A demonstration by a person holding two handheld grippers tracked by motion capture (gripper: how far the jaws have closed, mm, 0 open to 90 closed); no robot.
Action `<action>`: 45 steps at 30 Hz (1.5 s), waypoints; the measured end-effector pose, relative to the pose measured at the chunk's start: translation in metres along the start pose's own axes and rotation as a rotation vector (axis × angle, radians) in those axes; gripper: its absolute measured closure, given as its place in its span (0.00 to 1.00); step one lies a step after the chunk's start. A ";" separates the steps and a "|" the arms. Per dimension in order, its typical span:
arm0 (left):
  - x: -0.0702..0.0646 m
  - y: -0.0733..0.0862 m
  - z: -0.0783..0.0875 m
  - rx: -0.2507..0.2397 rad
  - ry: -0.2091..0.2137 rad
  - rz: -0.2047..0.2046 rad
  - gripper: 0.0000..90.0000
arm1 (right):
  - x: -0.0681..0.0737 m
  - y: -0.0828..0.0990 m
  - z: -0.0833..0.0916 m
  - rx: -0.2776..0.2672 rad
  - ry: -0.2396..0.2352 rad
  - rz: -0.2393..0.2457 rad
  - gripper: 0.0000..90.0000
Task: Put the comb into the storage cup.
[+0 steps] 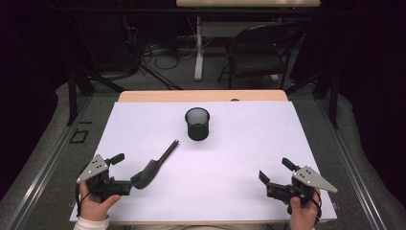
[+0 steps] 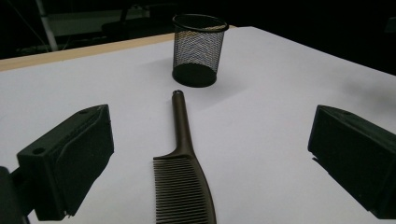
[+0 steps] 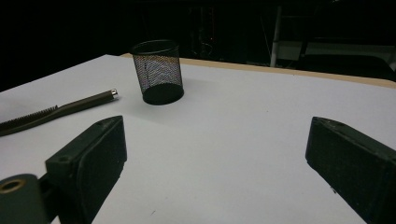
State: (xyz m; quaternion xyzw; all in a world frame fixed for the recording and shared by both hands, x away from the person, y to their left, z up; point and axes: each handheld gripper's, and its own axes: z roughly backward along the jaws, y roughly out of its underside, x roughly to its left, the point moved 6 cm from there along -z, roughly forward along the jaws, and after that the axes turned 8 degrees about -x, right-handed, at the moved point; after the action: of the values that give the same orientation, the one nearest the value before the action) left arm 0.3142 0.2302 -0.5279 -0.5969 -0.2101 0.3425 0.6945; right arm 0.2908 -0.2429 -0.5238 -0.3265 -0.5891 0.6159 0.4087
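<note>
I have the left gripper (image 1: 125, 186) down at about seven o'clock on the white-topped desk (image 1: 239, 143), its jaws spread wide with nothing pressed between them. From the left gripper view, the dark brown plastic comb with the long tapered handle (image 2: 183, 179) lies flat on the desk right in the gap between those jaws, teeth end nearest me, handle running away toward twelve o'clock. Neither pad touches it. In the high view the comb (image 1: 152, 166) lies slanted, its toothed head just beside the left jaws and its handle tip aimed at one o'clock, toward the black wire-mesh pen cup (image 1: 197, 123). The cup stands upright near the middle of the desk, well apart from the comb and looking empty.

My right gripper (image 1: 264, 181) rests at about five o'clock, jaws wide as well and holding nothing, far from both things.

I read this as the approach for the pick-up: left jaws lined up on the comb, grasp not yet made. The next move, as I judge it, calls for easing forward a touch to straddle the spine where head meets handle, lowering until the pads bracket it, then closing. Once lifted, the handle would need tipping downward to enter the cup.
</note>
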 end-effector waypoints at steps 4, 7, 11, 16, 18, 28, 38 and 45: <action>0.001 -0.002 -0.001 0.016 -0.003 0.021 0.01 | 0.000 0.001 -0.002 0.004 -0.003 -0.003 0.06; 0.001 -0.003 -0.002 0.030 -0.003 0.032 0.01 | 0.000 0.002 -0.002 0.009 -0.003 -0.004 0.06; 0.001 -0.006 -0.004 0.046 -0.011 0.027 0.04 | 0.000 0.002 -0.002 0.006 -0.002 -0.009 0.06; 0.000 -0.014 -0.005 0.048 -0.011 0.034 0.14 | -0.001 0.002 -0.002 0.006 -0.002 -0.012 0.06; -0.001 -0.016 -0.006 0.059 -0.011 0.027 0.18 | 0.000 0.002 -0.002 0.007 -0.001 -0.015 0.06; -0.003 -0.028 -0.014 0.094 -0.011 0.028 0.27 | -0.001 0.002 -0.003 0.010 -0.002 -0.010 0.07; -0.003 -0.036 -0.027 0.148 -0.005 0.018 0.38 | -0.001 0.003 -0.003 0.012 -0.002 -0.016 0.07; -0.004 -0.039 -0.035 0.211 -0.011 0.018 0.48 | -0.001 0.003 -0.003 0.013 -0.002 -0.013 0.07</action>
State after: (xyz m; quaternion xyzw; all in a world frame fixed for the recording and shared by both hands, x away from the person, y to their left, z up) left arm 0.3446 0.2016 -0.4965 -0.5204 -0.1714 0.3723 0.7491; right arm 0.2939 -0.2423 -0.5274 -0.3193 -0.5878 0.6173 0.4141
